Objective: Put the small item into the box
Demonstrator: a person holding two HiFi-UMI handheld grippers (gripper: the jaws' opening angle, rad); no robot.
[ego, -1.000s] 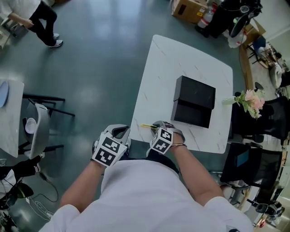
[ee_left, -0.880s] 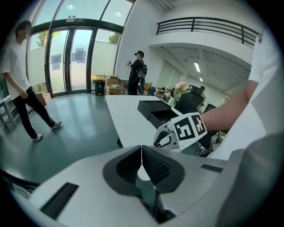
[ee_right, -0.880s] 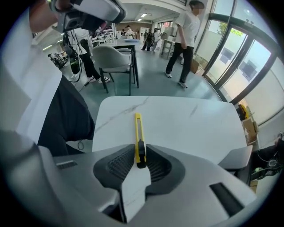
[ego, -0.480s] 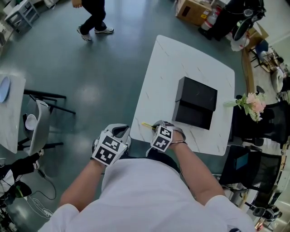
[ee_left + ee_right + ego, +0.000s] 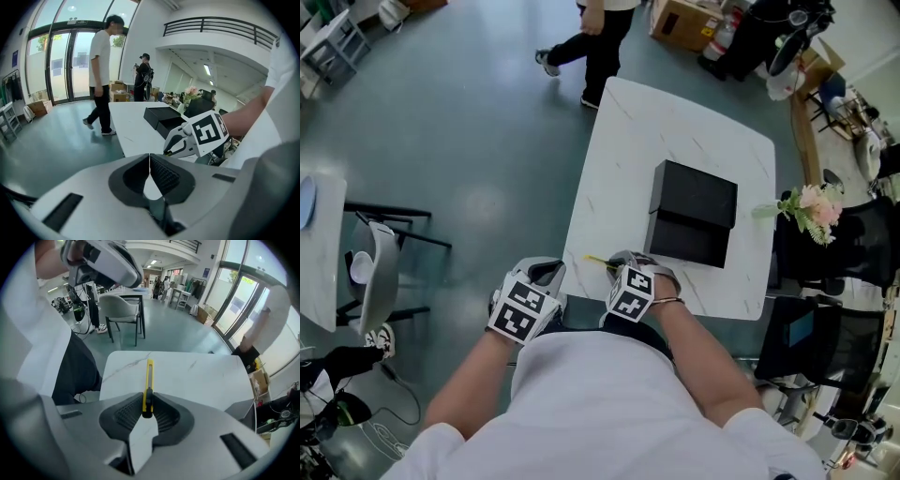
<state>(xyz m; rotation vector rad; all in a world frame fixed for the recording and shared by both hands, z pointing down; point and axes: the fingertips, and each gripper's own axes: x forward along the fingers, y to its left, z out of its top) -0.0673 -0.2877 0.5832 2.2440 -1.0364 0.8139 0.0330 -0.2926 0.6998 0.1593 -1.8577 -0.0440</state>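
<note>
Right hand-held gripper (image 5: 147,403), jaws just closing, pinches yellow cutter (image 5: 149,376).

Head view looks steeply down at box (image 5: 694,211) on table (image 5: 675,131); gripper views, seemingly nearer, share that table.

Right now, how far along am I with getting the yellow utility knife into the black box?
Done: the right gripper has just closed its jaws on the yellow utility knife. In hand: the knife, gripped at the white table's near edge. Left: carry it to the black box, drop it inside.
</note>
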